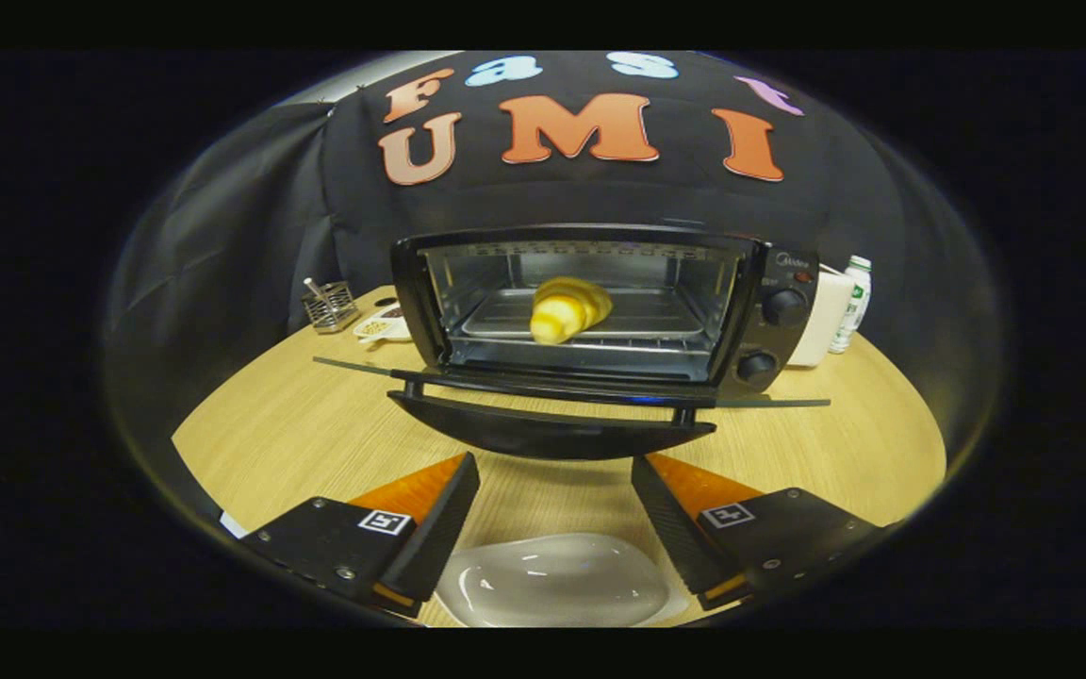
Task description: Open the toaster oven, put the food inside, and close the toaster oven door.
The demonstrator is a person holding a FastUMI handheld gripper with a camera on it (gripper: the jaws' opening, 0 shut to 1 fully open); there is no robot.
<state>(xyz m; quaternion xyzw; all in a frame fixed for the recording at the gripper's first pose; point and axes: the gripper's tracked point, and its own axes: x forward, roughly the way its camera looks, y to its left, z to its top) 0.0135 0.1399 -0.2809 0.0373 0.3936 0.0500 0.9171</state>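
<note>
Gripper [554, 490]: jaws spread wide, nothing between them; two wedge-shaped fingers, each with a ribbed inner face and one square marker on its flat top.
Toaster oven [600, 302]: one black box-shaped oven, standing on the bench beyond the fingers, shiny metal walls inside.
Oven door [552, 415]: one glass panel, swung fully down and lying flat toward the fingers; a curved dark handle bar runs along its near edge, just ahead of the fingertips.
Food [567, 308]: one golden, ridged, croissant-like pastry, glossy, lying inside the oven on the tray, near the middle of the cavity.
Tray [656, 325]: one flat grey metal tray on the wire rack.
Knobs [781, 306]: two round black knobs, one above the other on the oven's right panel.
Dish [552, 580]: one smooth, glossy white oval dish, on the bench between the fingers and close under them.
Bench [298, 429]: pale wood-grain top with a rounded edge.
Wire basket [329, 306]: one small metal mesh basket left of the oven, a thin stick standing in it.
Small plate [381, 327]: one white plate with small bits on it, beside the basket.
White container [821, 321]: one smooth white block right of the oven.
Bottle [854, 302]: one clear plastic bottle with a label, just beyond the container.
</note>
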